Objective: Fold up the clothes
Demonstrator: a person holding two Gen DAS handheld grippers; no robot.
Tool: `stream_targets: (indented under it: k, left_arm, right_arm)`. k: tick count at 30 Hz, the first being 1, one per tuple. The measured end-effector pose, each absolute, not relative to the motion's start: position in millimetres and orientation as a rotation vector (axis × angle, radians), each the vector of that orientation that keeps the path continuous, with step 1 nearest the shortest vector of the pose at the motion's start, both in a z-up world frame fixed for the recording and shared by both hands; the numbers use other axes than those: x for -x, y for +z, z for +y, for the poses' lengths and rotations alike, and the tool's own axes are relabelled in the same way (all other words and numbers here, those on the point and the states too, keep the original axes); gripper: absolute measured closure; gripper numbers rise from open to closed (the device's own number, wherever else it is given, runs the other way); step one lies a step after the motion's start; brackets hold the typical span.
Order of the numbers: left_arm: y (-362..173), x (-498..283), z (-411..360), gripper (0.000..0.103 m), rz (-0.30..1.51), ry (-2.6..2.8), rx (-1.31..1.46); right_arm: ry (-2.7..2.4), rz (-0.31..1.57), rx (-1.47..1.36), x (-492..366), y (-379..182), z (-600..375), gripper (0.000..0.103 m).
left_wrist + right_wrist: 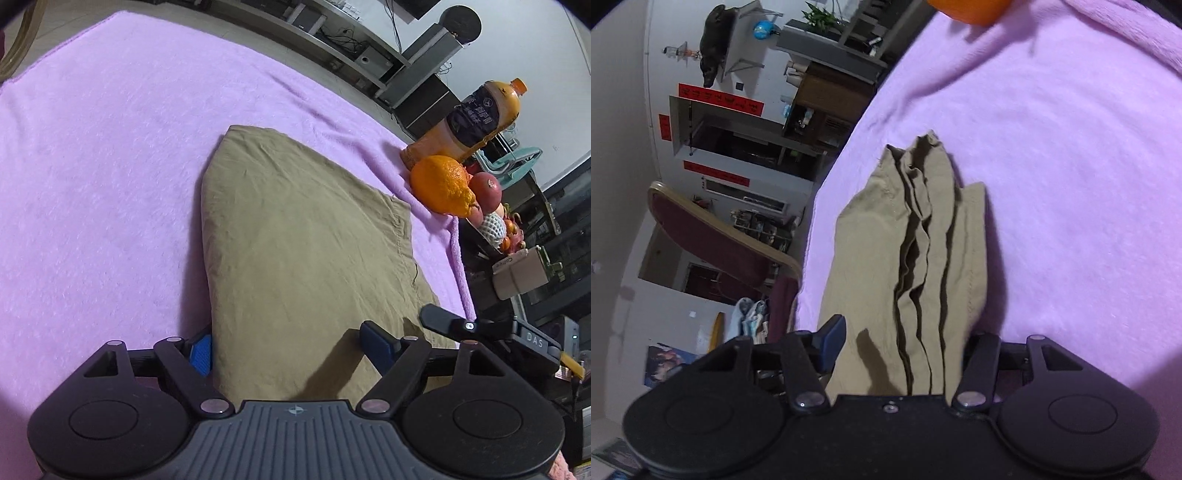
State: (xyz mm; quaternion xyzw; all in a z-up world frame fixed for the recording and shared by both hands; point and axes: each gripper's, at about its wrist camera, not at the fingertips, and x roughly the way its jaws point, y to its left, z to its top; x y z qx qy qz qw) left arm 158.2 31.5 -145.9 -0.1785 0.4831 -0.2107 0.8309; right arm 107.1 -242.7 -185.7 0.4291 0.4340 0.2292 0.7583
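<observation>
Desk under a pink blanket (110, 155), folded khaki garment (295, 236) on it, orange (441, 184) and bottle (476, 118) at its edge

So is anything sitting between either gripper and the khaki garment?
Nothing visible. The khaki garment already lies between the fingers of the left gripper and the right gripper. The orange and bottle stand off to the side.

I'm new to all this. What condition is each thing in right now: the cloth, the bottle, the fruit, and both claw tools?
Khaki cotton garment: folded into a layered bundle, lying on the blanket.
Fuzzy pink blanket: spread flat.
Orange-capped juice bottle: capped, upright.
Bumpy orange citrus fruit: whole, unpeeled.
Left gripper: open, straddling the garment's edge.
Right gripper: open, garment between its fingers.
</observation>
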Motion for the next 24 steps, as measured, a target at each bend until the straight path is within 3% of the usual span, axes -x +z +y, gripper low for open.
stream_targets:
  k: [1,3,6,7,17,24]
  left_arm:
    - [-143.2,-156.8,27.8,0.043,1.013,-0.437,0.350]
    - [-136.9,-152.8,20.7,0.049,0.990,-0.410,0.285]
    - [-120.4,-139.7,6.2,0.058,0.934,-0.381,0.185]
    - [-113.3,-133.6,1.1,0.062,0.917,-0.379,0.151]
    - [-45.7,-71.4,-100.6,0.061,0.777,-0.572,-0.013]
    - [-48.9,-70.3,-200.4,0.061,0.718,-0.675,-0.072]
  right_arm:
    - [0.460,0.941,-0.886,-104.6,-182.1,-234.3,0.067]
    - [0.370,0.935,-0.816,-98.3,-176.6,-222.1,0.081]
    - [0.290,0.905,-0.764,-86.0,-158.8,-209.2,0.090]
    - [0.275,0.891,-0.745,-80.8,-150.2,-205.4,0.091]
    - [0.187,0.807,-0.657,5.0,-62.9,-275.4,0.091]
    - [0.094,0.707,-0.540,15.4,-39.0,-357.0,0.091]
